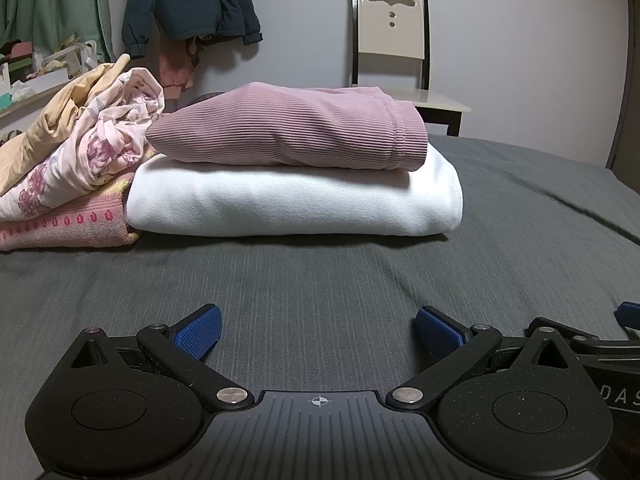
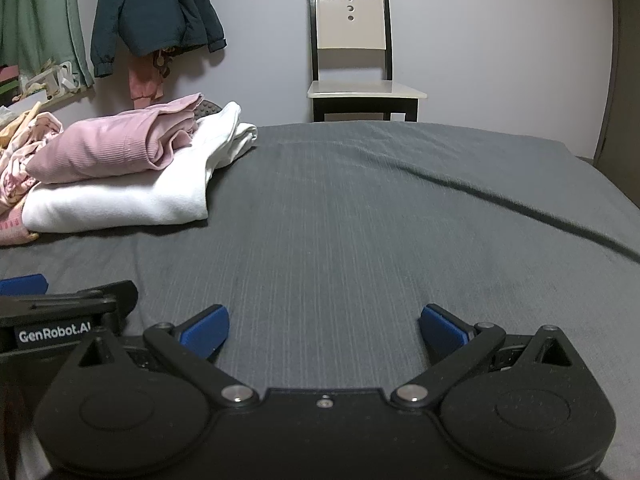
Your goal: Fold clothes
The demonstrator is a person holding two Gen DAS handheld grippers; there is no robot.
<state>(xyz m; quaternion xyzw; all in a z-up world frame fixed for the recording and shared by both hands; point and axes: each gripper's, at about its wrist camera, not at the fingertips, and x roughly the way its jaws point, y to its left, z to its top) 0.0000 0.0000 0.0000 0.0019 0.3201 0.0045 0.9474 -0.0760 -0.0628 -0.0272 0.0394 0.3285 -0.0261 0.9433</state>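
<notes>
Reading "GenRobot.AI" (white lettering) on left gripper (image 2: 24, 284).

My right gripper (image 2: 324, 330) hangs spread wide over the grey bedspread (image 2: 380, 220), holding nothing. At left, a folded pink garment (image 2: 108, 148) tops a folded white one (image 2: 132, 196); a chair (image 2: 352, 52) stands against the wall.

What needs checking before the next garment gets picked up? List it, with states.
1. Left gripper open, holding nothing: ok.
2. Right gripper open, holding nothing: ok.
3. Pink ribbed garment folded, resting on the white garment: ok.
4. Folded stack sits steady: ok.
5. Floral garment in the crumpled pile folded: not ok.
6. Grey bedspread in front of the fingers bare for folding: ok.
</notes>
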